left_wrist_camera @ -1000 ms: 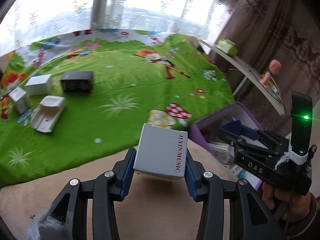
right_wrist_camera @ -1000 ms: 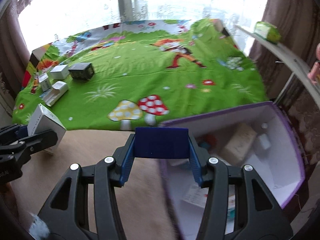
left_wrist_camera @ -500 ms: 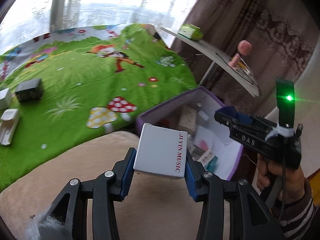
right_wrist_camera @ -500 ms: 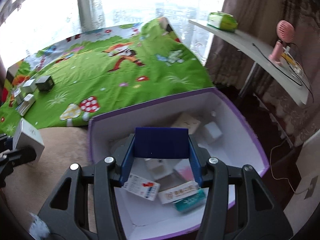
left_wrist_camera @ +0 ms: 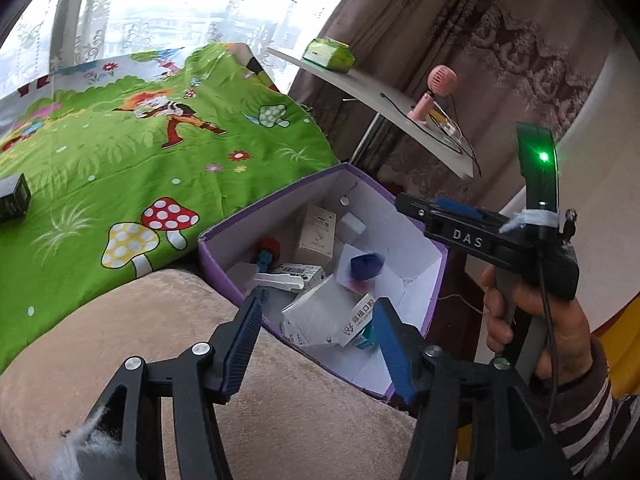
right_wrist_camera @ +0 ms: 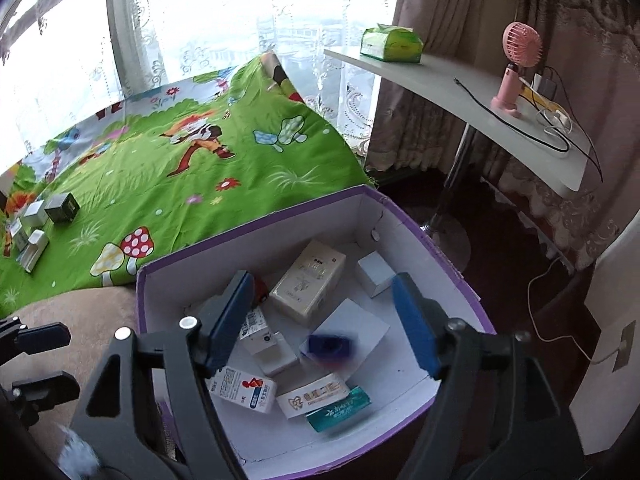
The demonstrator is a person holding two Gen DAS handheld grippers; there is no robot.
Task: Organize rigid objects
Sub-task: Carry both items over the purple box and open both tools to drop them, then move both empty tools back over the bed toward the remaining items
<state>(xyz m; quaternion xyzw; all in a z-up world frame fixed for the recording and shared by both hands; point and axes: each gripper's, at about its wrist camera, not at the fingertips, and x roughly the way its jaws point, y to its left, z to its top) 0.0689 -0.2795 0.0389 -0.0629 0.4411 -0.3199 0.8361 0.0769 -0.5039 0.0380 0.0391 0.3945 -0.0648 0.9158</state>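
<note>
Drop step: left gripper & right gripper jaws are opening w/ nothing between, blue box in purple bin; next, fetch boxes on mat.

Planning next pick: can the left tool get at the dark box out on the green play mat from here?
Probably yes. The dark box sits in the open on the mat with nothing over it, and the left tool holds nothing, its jaws opening. It lies far off to the side, so the hand must travel.
</note>
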